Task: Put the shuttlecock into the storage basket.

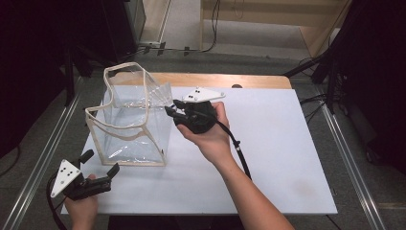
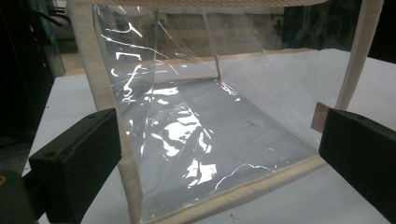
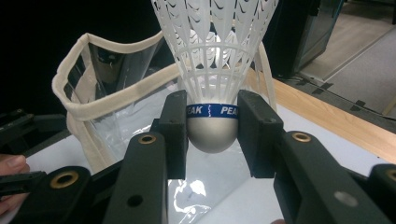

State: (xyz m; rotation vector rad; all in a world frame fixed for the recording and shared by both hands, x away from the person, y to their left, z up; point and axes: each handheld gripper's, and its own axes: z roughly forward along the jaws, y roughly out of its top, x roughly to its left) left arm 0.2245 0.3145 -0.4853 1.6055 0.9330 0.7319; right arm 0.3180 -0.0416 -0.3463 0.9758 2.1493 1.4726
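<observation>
**Shuttlecock held beside clear bag**

The right tool [image 3: 212,135] clamps a shuttlecock [image 3: 212,70] by its base, just beside the clear bag [image 1: 131,122] standing on the white surface [image 1: 268,143]. The left tool [image 1: 98,165] rests open near the bag's front corner, facing its cream-trimmed wall.

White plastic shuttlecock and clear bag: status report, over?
Right gripper shut on white plastic shuttlecock, beside clear cream-trimmed bag. Left gripper open, off the bag. Nothing blocking.

Clear bag [image 1: 129,122] on table [image 1: 277,143], left of centre; shuttlecock [image 3: 215,70] just right of bag, above table.
</observation>
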